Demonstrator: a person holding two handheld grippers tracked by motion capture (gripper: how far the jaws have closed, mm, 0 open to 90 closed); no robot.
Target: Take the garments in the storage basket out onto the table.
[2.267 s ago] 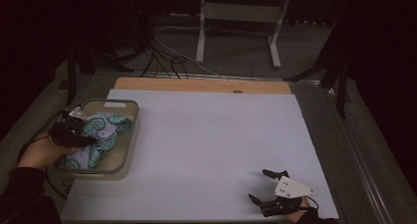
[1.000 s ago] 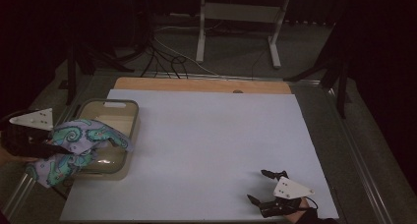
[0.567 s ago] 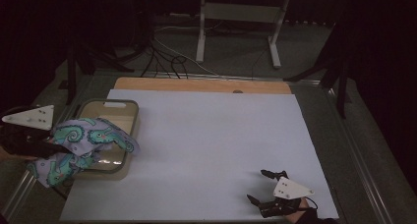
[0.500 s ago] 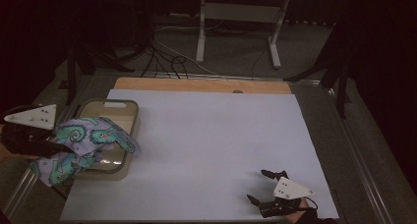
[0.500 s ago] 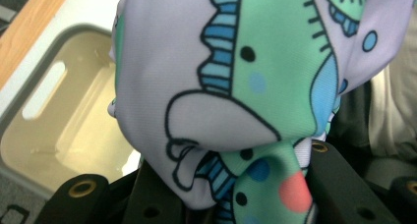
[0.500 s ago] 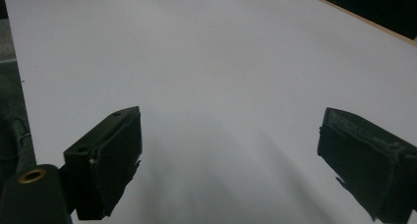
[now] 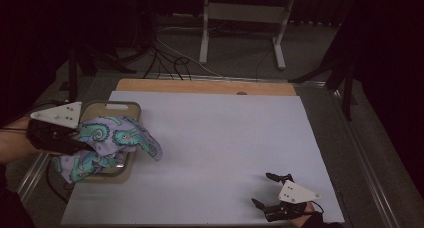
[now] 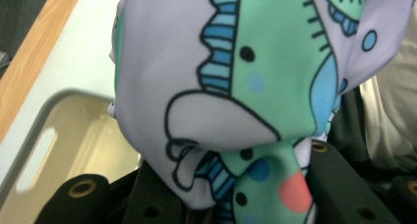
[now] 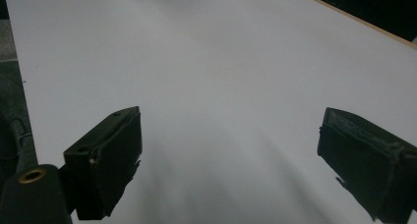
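Left tool (image 7: pixel 75 143) clamping seahorse-print cloth (image 7: pixel 112 143) over beige bin (image 7: pixel 107 108), no legible writing

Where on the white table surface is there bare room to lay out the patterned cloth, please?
The broad middle of the white table surface is bare, from the wooden edge down to the near edge. It is crowded at the left, where the left gripper holds the cloth over the tray, and the right gripper sits at the near right corner.
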